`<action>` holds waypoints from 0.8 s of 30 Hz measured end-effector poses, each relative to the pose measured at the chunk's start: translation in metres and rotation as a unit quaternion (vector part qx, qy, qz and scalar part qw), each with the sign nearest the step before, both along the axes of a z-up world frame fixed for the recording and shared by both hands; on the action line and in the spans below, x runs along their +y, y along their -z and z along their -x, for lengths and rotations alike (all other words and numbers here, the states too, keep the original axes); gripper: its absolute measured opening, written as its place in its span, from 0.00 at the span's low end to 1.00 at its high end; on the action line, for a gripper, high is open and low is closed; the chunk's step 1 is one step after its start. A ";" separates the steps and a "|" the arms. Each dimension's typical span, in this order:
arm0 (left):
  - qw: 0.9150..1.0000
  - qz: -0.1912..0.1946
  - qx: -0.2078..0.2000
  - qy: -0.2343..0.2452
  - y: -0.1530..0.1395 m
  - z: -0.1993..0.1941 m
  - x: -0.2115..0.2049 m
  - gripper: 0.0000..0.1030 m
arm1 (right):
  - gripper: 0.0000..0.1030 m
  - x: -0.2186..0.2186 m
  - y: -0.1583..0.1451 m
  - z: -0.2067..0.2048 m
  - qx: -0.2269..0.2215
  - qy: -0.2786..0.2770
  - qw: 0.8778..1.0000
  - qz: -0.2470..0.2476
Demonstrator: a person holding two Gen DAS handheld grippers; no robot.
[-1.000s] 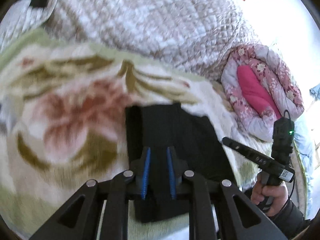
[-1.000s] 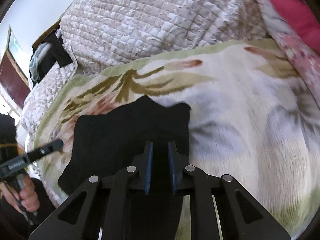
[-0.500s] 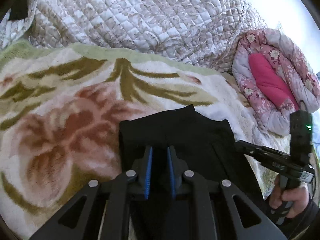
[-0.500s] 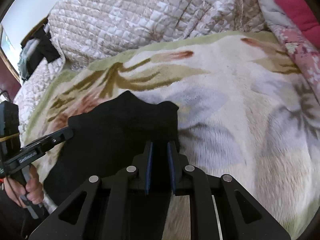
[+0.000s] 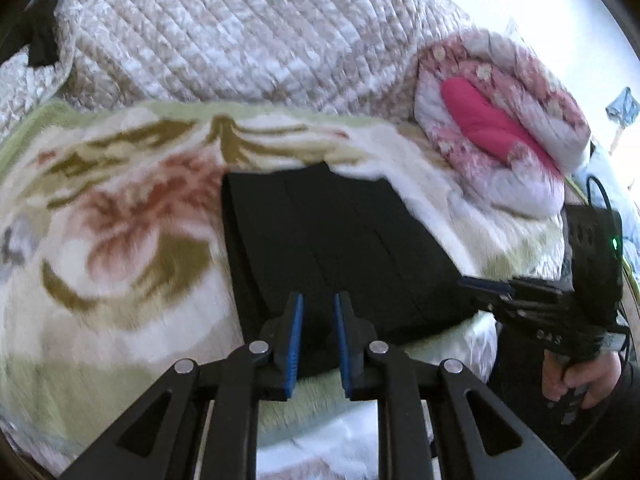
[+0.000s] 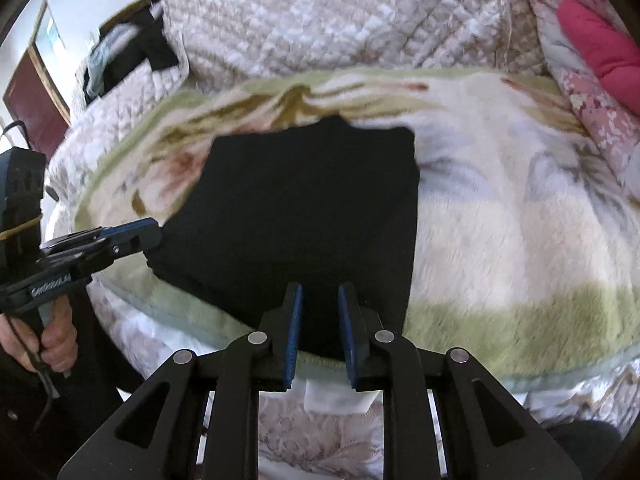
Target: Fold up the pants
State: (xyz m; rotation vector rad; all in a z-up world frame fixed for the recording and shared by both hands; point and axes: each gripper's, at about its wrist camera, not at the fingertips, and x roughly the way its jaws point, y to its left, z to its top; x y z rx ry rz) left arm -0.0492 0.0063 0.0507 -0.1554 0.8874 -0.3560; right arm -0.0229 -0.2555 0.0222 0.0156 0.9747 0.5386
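The black pants [image 5: 336, 248] lie folded into a squarish packet on the floral blanket [image 5: 120, 240] over the bed, near its front edge — long axis running near to far. Both the left tongs [image 5: 318, 340] and right tongs [image 6: 319, 334] are released, gripping nothing — each poised at the packet's near edge.

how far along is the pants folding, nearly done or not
Nearly done, it seems. The black pants lie as a compact folded rectangle on the floral blanket, with fold layers visible in the left wrist view. Nothing is in hand: the left gripper and right gripper are both open at the near edge. At most a last tidy remains.
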 end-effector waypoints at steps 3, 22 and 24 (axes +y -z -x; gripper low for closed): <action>1.000 -0.010 0.002 -0.002 0.011 0.004 -0.001 0.18 | 0.18 -0.001 0.005 -0.003 0.000 -0.003 1.000 -0.002; 0.998 -0.018 0.009 -0.057 -0.005 -0.020 0.014 0.34 | 0.45 -0.029 -0.010 -0.025 0.014 0.049 0.996 -0.074; 0.998 -0.018 0.013 -0.058 -0.005 -0.026 0.015 0.38 | 0.45 -0.033 -0.009 -0.034 0.023 0.051 0.995 -0.084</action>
